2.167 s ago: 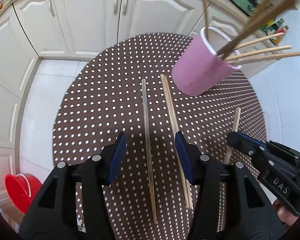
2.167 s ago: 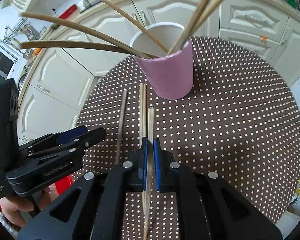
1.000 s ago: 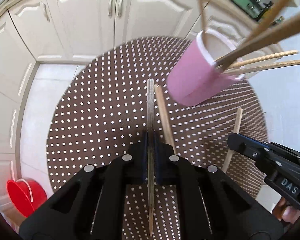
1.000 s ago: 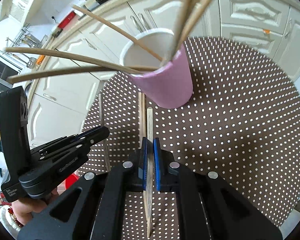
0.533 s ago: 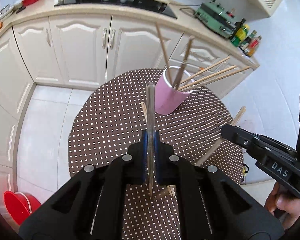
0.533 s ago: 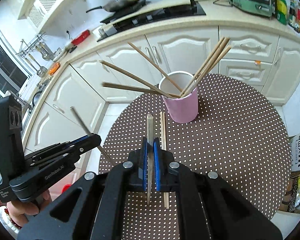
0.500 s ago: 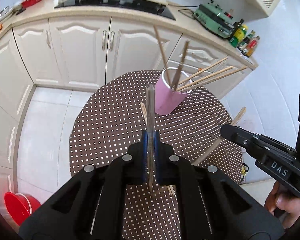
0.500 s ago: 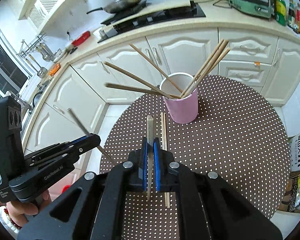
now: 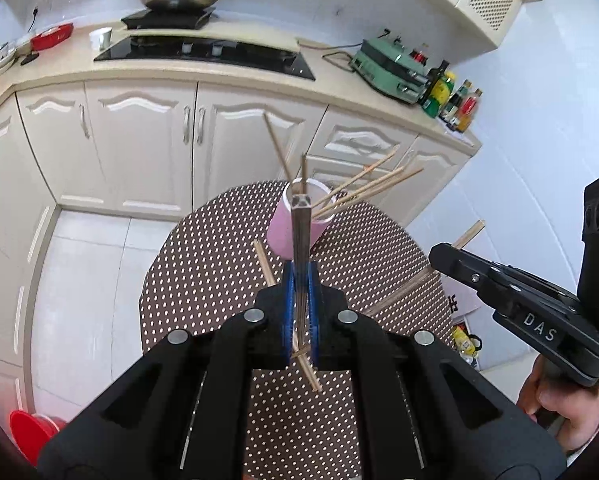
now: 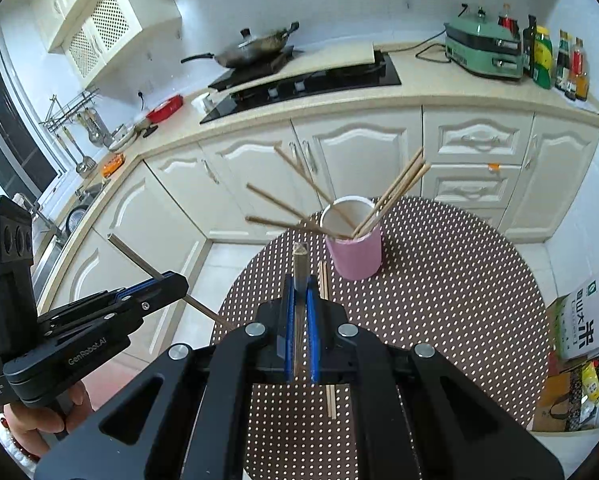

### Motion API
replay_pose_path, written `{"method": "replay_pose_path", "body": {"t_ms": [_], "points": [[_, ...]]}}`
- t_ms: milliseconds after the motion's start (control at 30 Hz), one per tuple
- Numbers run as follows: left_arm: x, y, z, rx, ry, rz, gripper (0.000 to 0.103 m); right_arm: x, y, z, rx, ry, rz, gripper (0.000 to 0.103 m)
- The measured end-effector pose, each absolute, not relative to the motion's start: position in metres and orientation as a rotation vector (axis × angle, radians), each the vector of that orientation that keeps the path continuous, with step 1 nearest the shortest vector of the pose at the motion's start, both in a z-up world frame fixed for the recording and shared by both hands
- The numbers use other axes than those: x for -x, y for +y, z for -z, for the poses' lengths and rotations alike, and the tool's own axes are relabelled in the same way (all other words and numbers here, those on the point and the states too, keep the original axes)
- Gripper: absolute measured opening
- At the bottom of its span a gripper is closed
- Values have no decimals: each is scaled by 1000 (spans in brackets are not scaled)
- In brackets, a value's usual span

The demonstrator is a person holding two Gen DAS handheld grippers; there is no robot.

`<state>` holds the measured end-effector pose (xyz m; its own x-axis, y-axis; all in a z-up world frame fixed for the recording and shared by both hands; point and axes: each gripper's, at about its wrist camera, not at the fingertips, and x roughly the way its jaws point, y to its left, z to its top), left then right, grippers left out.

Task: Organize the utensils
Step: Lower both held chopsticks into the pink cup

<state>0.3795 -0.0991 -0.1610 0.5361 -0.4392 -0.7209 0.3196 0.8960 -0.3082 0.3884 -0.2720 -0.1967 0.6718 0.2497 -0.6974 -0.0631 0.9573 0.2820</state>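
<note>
Several chopsticks already lean out of the pink cup (image 10: 353, 254), which stands toward the far side of the round dotted tabletop (image 10: 459, 300), so a good part of the sorting looks done. The left hand-held gripper (image 9: 299, 280) is clamped tight on a darker chopstick (image 9: 300, 232), held up in the air and pointing toward the cup. The right hand-held gripper (image 10: 299, 288) is likewise closed on a pale chopstick (image 10: 299, 264), raised above the tabletop. Neither stick is in the cup yet. At least one more chopstick on the cloth (image 10: 326, 344) lies flat just in front of the cup, waiting. So I judge the job well along: two in hand to drop in, then the remainder to collect.
</note>
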Motion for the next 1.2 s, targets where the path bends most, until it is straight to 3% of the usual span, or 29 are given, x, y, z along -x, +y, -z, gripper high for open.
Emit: {"method": "replay_pose_path", "body": {"t_ms": [567, 1200], "points": [[-418, -136, 108, 168, 739, 468, 6, -422, -314, 144, -200, 646, -139, 5], [-480, -157, 122, 168, 745, 363, 6, -481, -327, 149, -168, 619, -174, 5]]}}
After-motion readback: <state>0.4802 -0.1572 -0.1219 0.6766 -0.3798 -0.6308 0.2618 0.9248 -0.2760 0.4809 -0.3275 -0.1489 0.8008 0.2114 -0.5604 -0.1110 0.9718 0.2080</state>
